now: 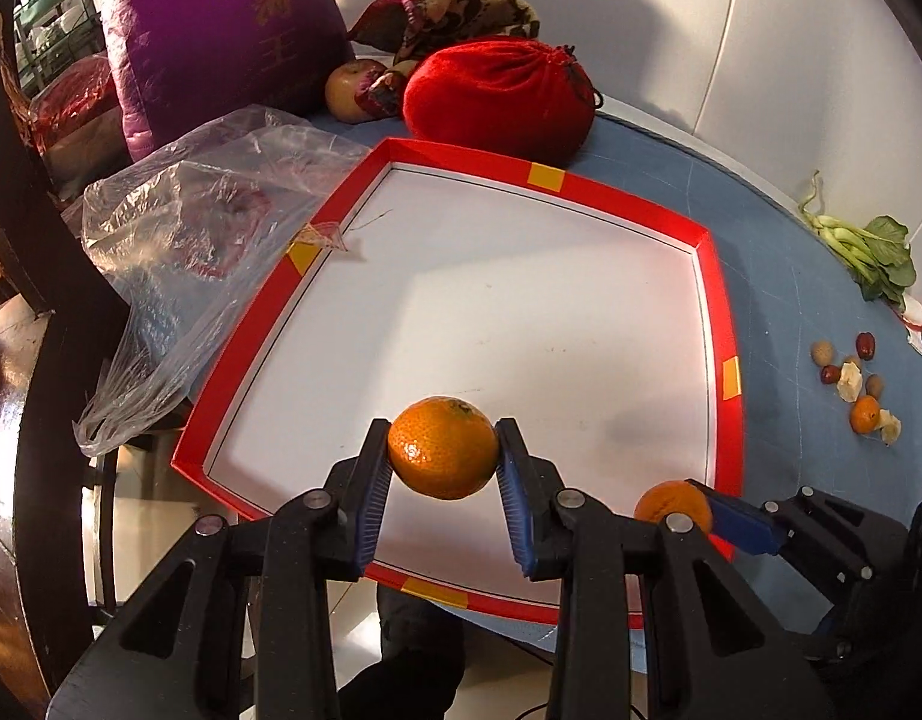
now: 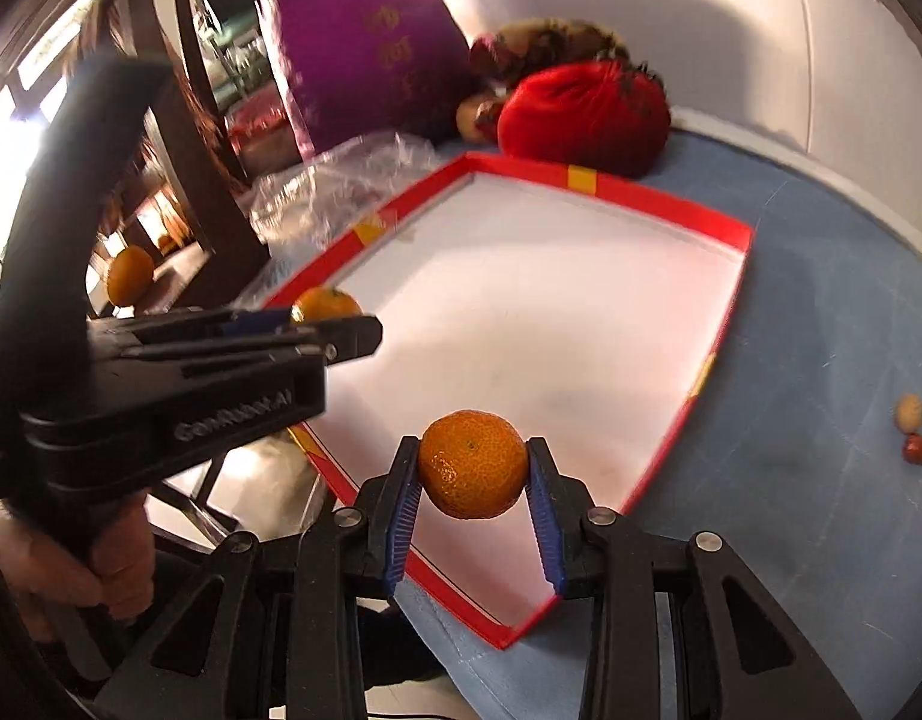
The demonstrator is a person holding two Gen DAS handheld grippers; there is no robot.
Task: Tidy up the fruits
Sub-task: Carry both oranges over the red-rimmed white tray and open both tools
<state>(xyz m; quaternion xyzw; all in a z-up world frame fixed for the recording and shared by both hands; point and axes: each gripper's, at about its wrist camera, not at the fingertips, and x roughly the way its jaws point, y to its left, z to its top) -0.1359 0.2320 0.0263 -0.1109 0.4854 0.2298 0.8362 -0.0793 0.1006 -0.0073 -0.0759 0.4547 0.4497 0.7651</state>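
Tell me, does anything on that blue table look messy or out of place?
Yes. Right of the red tray, loose bits lie scattered on the blue table: a small orange, red dates, nuts and what look like peel scraps. A leafy green lies bare beyond them. A crumpled plastic bag sprawls against the tray's left rim.

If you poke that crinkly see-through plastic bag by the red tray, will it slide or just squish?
Probably squish. The plastic bag is thin, crumpled film, so it would likely fold rather than slide whole. Something reddish shows inside, which may weigh it down. It drapes over the red tray's rim, so it might snag.
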